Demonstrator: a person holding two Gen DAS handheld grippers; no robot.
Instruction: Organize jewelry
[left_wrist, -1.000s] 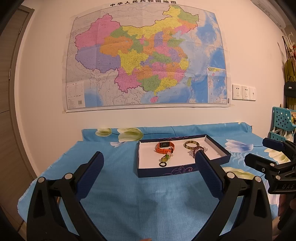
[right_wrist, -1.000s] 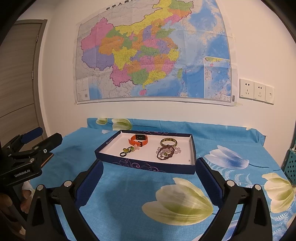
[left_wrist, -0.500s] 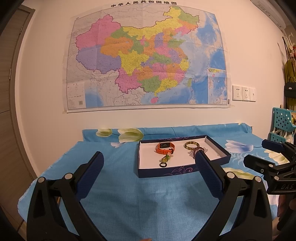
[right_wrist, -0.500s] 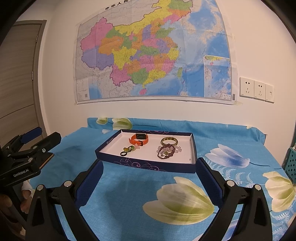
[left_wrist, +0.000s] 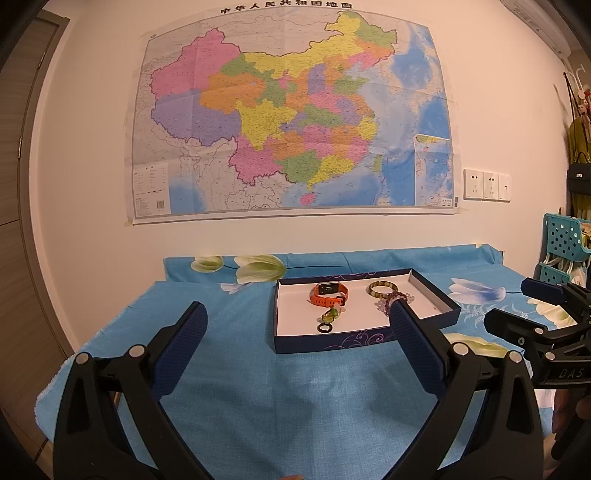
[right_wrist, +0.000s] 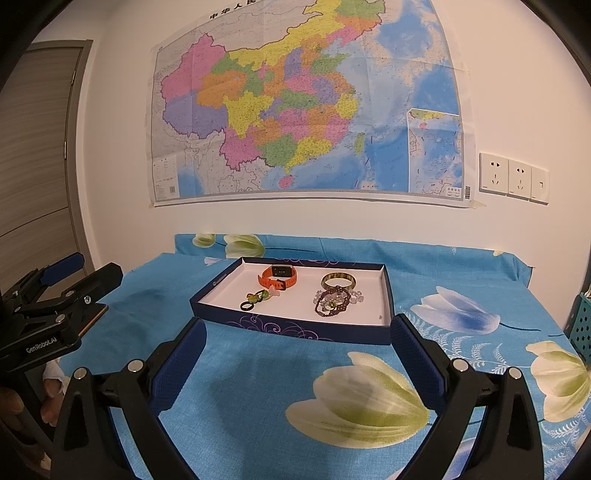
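1. Nearest you, the left gripper (left_wrist: 297, 332) and the right gripper (right_wrist: 297, 341) both hang over the blue flower-printed cloth (right_wrist: 258, 387) with blue-padded fingers spread wide and nothing between them.
2. Just beyond sits one shallow dark-blue cardboard tray with a white floor (right_wrist: 295, 326); all the jewelry lies inside it.
3. At the tray's front left lies one small pendant of a black ring and green beads (right_wrist: 255, 298). It is probably light and apt to slide, so pinch across the bead cluster.
4. To the right lies what seems one dark-purple beaded bracelet tangled with pale clear beads (right_wrist: 332, 301). It looks limp, so grip a bunch of beads; it will likely dangle.
5. Farther back lies one orange rubber-strapped smartwatch (right_wrist: 279, 277). The strap likely flexes and grips well; take it there.
6. Beside it lies one olive-gold rigid bangle (right_wrist: 338, 281), probably slippery and breakable; clamp across its rim.
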